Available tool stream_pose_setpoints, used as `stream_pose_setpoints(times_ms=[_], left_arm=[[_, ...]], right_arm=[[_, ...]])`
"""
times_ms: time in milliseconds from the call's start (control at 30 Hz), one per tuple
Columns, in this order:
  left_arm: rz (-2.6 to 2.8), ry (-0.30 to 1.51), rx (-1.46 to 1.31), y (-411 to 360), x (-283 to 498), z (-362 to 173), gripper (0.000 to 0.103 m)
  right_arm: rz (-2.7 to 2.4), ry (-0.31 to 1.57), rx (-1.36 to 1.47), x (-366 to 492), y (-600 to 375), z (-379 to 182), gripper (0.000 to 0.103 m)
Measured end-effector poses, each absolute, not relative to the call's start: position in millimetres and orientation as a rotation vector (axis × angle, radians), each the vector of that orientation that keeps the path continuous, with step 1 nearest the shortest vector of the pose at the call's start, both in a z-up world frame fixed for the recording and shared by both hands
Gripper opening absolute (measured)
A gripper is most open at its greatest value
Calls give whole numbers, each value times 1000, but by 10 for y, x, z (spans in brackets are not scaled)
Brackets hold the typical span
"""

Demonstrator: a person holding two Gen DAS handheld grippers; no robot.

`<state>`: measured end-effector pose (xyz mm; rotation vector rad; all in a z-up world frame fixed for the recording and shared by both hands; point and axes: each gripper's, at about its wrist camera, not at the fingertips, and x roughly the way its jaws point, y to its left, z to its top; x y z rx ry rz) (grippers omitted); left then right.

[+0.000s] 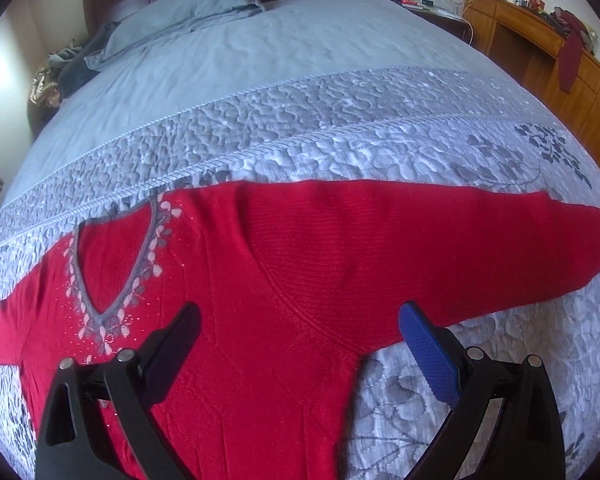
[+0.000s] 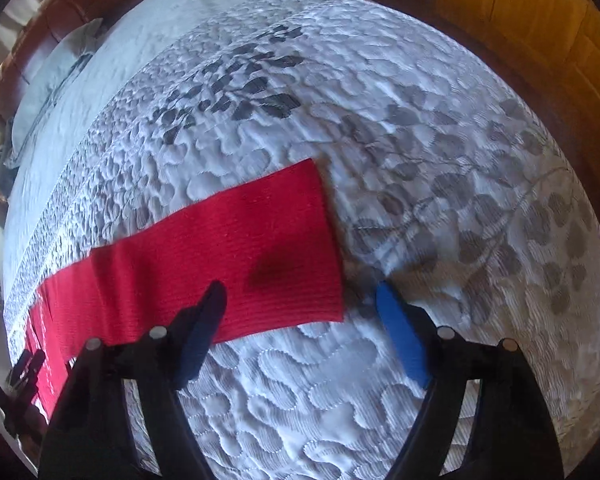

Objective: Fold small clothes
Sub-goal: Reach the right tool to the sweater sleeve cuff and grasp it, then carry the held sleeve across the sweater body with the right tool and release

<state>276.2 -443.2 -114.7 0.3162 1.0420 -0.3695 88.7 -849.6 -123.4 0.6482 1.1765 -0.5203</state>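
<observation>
A red knit sweater (image 1: 284, 248) lies spread flat on the quilted bedspread (image 1: 340, 152). Its grey V-neck trim with pale petals (image 1: 116, 280) is at the left, and one sleeve (image 1: 480, 240) stretches out to the right. My left gripper (image 1: 300, 314) hovers open over the body near that sleeve's armpit, with nothing between its fingers. In the right wrist view the sleeve's cuff end (image 2: 260, 240) lies flat. My right gripper (image 2: 300, 292) stands open over the cuff's near corner, and its pads do not press on the cloth.
A grey-blue pillow (image 1: 188, 12) and dark clothes (image 1: 76, 68) lie at the head of the bed by a dark wooden headboard. A wooden dresser (image 1: 540, 40) with clutter and a draped dark red garment (image 1: 570, 64) stands to the right. The bed's edge (image 2: 572, 128) curves close on the right.
</observation>
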Motion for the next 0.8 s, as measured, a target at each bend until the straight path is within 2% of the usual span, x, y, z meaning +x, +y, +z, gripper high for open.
stream_pose_setpoints(times_ms=[67,100,167,200,333,500,633,800], left_arm=[[-348,1048,307,-4350,2804,-1154,99],[-343,1055,296,-4294,2817,-1152,99],[-338,1062,283,-4182,2830,-1141,99],[-332,1058,284,-4107,2827,-1124,99],[-303,1038,298,-3696,2810,-1060,99],[-230,1052,236,-2986,2837,-1014,99],[-172,1067,192,-2470,2882,-1013,99],[-139,1090,128,-1955,2942,-1010,99]], right_arm=[[-499,1189,621,949,-8420,-1254,60],[-516,1200,596,964,-8389,-1256,40],[-495,1186,629,953,-8393,-1241,15],[-485,1169,670,927,-8394,-1217,10],[-509,1080,629,918,-8211,-904,9],[-364,1031,468,1325,-7317,-457,9],[-223,1054,376,1718,-6466,-417,9],[-66,1112,317,2227,-5363,-679,9]])
